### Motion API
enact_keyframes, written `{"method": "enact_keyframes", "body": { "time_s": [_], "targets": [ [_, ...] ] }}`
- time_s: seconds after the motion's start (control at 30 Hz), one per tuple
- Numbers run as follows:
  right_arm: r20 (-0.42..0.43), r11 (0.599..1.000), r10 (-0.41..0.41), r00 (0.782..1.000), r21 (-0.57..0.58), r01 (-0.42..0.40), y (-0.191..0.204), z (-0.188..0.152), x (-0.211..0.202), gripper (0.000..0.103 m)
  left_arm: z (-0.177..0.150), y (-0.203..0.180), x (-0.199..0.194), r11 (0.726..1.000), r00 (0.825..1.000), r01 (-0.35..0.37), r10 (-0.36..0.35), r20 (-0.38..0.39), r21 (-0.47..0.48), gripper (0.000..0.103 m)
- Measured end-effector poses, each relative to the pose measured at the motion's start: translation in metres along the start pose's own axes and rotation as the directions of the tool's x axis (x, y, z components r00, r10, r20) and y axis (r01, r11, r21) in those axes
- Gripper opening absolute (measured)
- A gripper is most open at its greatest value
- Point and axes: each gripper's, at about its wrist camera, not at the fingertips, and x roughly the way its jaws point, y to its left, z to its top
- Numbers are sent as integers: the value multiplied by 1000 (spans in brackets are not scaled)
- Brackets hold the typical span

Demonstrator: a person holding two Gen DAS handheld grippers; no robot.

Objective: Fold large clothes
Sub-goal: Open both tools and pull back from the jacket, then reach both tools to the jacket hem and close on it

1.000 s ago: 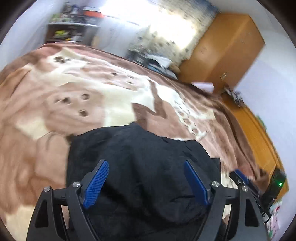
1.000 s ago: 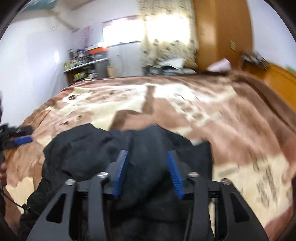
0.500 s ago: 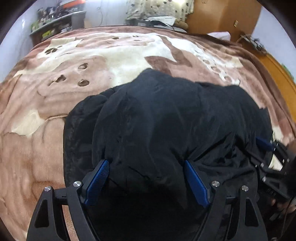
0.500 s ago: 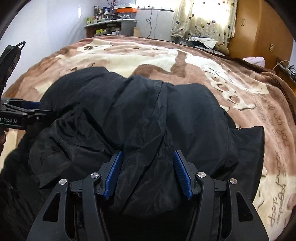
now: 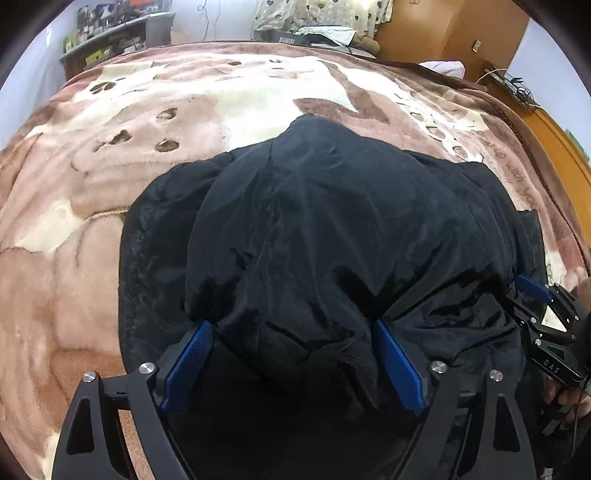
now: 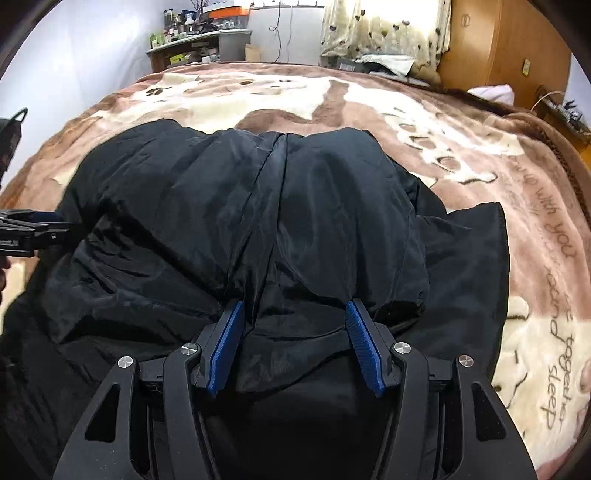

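Since the frames of a second ago, when far less of the black jacket (image 5: 332, 229) was in sight and it sat bunched low in both views, much more of it has come into view, puffed and spread across the bed (image 5: 92, 206). Both cameras have dropped and tilted down toward it, and the motion blur has gone. This is judged to mean that a fold has just been laid over and that the garment is being set down.

The bed is covered by a brown and cream blanket (image 6: 461, 155) with paw prints and script lettering. The jacket, taken here as the landmark, lies on the near part of that blanket, with bare blanket beyond its far edge and to either side. A seam can be seen running down the jacket's middle in the right wrist view. Behind the far edge of the bed, a shelf unit (image 6: 192, 44), a patterned curtain (image 6: 384, 29) and a wooden wardrobe (image 6: 502, 48) are seen.

At the jacket's near edge, the left gripper (image 5: 291, 363) is held spread wide, with black fabric bulging between its blue pads (image 5: 186, 369); whether the cloth is truly pinched cannot be told. The right gripper (image 6: 293, 343) is held narrower but still parted, with a gathered ridge of jacket between its pads (image 6: 225, 343); a firm grip cannot be confirmed there either.

Further smoothing or another fold is judged to be still needed.
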Motion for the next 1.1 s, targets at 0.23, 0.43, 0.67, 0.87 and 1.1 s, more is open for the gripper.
{"method": "enact_keyframes", "body": {
  "time_s": [0.23,0.43,0.67,0.87,1.1],
  "targets": [
    [43,989,57,997,131,-63,-11,-1,-52,58,-15,18,-45,990,994,107,-107,2,-94,87],
    [178,972,75,981,207,-112,-30,-50,-178,58,-72,52,-157,985,986,138,-127,104,-107,87],
    [192,961,45,980,260,-95,-44,-149,-283,58,-174,90,-271,989,982,106,-89,165,-100,87],
    [147,944,25,989,322,-72,-49,-215,-310,63,-247,99,-286,988,988,125,-115,105,-93,87],
    [80,910,18,997,413,-50,-47,-274,-301,68,-315,96,-258,972,980,200,-201,6,-124,87]
  ]
}}
